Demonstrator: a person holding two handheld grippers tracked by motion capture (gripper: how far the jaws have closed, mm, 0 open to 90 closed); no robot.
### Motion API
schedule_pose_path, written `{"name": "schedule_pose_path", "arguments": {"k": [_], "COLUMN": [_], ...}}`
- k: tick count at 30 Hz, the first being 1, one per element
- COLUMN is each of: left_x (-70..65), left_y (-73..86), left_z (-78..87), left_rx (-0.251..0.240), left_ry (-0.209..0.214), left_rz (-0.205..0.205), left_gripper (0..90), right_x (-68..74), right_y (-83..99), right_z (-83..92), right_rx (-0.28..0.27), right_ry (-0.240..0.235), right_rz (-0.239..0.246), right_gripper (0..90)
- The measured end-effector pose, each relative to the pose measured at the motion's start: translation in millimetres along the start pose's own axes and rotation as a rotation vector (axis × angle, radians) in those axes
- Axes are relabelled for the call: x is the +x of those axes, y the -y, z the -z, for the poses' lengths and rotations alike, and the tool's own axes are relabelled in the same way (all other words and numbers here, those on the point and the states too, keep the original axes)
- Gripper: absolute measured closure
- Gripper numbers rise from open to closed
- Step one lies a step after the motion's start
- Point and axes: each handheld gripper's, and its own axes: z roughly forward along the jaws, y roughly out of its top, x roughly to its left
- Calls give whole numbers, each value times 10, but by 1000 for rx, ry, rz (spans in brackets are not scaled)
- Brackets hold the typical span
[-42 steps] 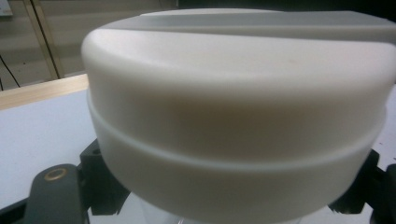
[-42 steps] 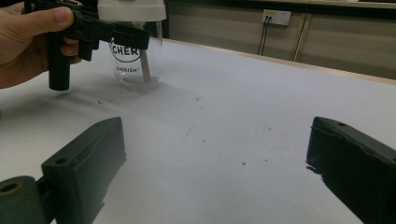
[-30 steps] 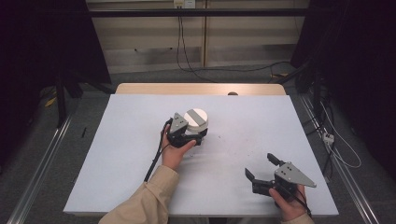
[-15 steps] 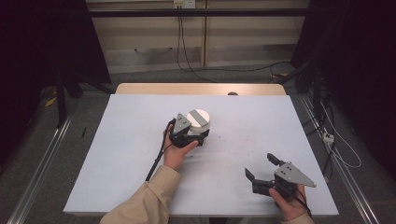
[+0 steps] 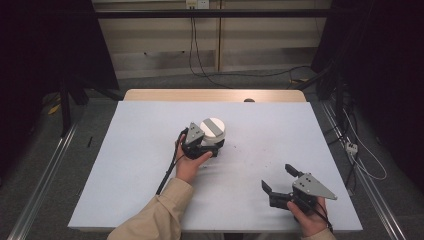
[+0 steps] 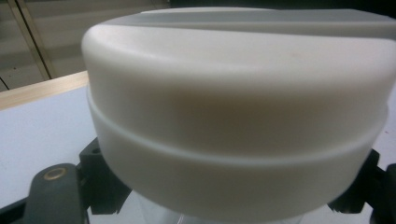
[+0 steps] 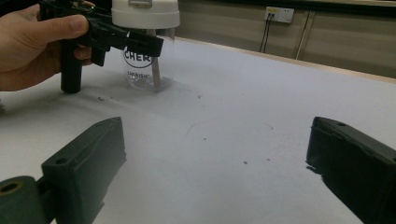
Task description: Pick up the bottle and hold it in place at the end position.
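A clear jar (image 7: pixel 148 70) with a white lid (image 5: pixel 213 127) stands upright near the middle of the white table (image 5: pixel 150 165). My left gripper (image 5: pixel 211 148) is shut on the jar just under the lid; in the left gripper view the lid (image 6: pixel 233 102) looms close, with a black jaw at each side below it. In the right gripper view the left gripper (image 7: pixel 135 44) clasps the jar's neck, with a hand behind it. My right gripper (image 5: pixel 276 176) rests open near the front right of the table, well apart from the jar, with nothing between its fingers (image 7: pixel 84 158).
The table top carries a few small dark specks (image 7: pixel 245 162) between the jar and the right gripper. A wooden edge (image 5: pixel 215 95) runs along the far side. Cables (image 5: pixel 360 160) lie on the floor to the right.
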Motion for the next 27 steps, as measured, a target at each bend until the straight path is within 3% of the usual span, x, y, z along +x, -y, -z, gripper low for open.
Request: {"name": "schedule_pose_path", "arguments": {"k": [3, 14, 27], "left_x": [-21, -16, -30], "left_y": [-3, 1, -3], "left_z": [-2, -7, -11], "left_rx": [4, 3, 7], "left_ry": [-7, -3, -11], "left_rz": [-28, -18, -30], "left_gripper": [182, 182, 183], "right_x": [1, 38, 43], "right_y": [-4, -78, -192], "right_z": [-27, -256, -397], "right_rx": [6, 54, 58], "right_ry": [-3, -29, -53], "right_rz": [0, 10, -8], "right_gripper": [41, 41, 42]}}
